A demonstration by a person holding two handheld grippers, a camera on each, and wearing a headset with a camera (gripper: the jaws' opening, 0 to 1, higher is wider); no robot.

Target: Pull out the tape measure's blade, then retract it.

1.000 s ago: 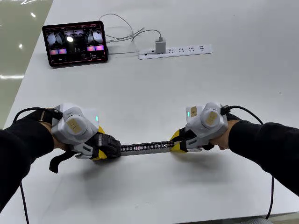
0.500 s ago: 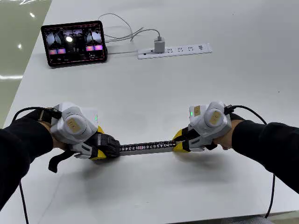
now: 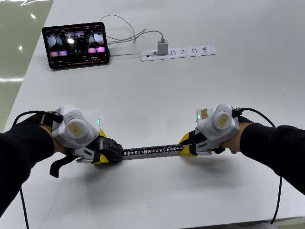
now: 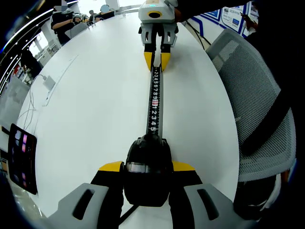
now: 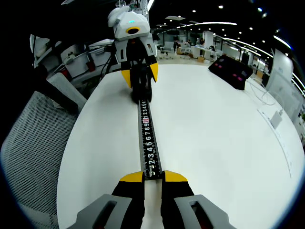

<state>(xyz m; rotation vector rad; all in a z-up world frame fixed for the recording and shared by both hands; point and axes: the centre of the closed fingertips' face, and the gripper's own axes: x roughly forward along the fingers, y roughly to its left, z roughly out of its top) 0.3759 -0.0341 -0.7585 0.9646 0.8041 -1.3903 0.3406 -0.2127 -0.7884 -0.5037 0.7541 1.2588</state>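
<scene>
- Stretching between the two tools, the tape measure's blade [image 3: 151,151] runs straight along the near part of the white workbench [image 3: 157,95], with its numbers facing up.
- The left gripper [image 4: 147,167] is clamped across the black tape measure case [image 3: 110,149], one yellow-tipped jaw pressed to each side. I cannot tell whether the case touches the bench or sits just above it.
- The right gripper [image 5: 152,177] is closed on the blade's free end, with the tip pinched between its jaws.
- Only a modest run of blade is out. I judge the pull-out to be under way or nearly done rather than a long extension.
- What is left is any further pull, then the whole retraction, feeding the blade back into the case under control.
- A tablet [image 3: 76,44] and a power strip [image 3: 178,51] sit toward the far side, well apart from the work.
</scene>
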